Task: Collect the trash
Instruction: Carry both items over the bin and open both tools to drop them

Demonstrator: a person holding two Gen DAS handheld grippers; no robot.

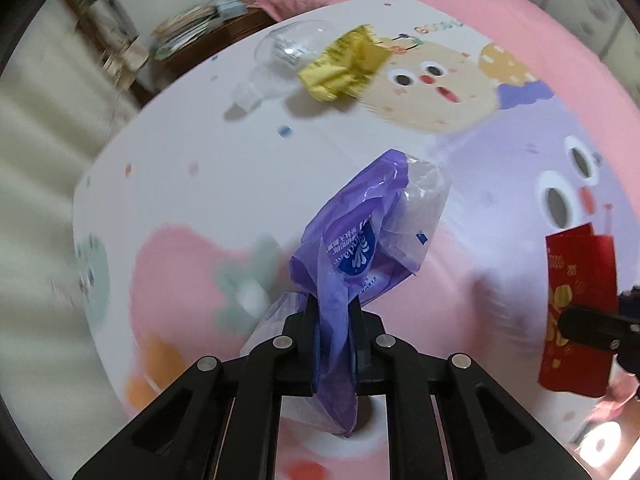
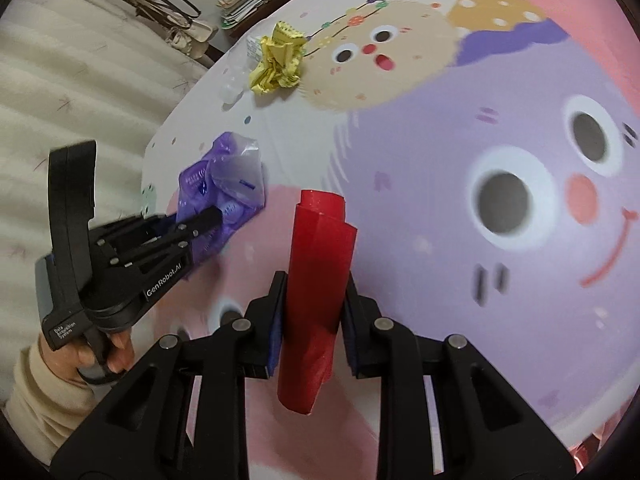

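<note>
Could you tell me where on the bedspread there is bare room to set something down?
The big purple face right of the red packet is bare, as is the white strip between the yellow wrapper and the purple bag. The far left corner is crowded: wrapper and clear bottle lie together.

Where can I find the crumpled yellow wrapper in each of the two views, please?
Left wrist view: the yellow wrapper lies near the top centre, against a clear plastic bottle.
Right wrist view: it lies upper left of centre, far behind the purple bag.
Shared landmark: the beige cartoon face printed on the bedsheet, just to the wrapper's right in both.
</note>
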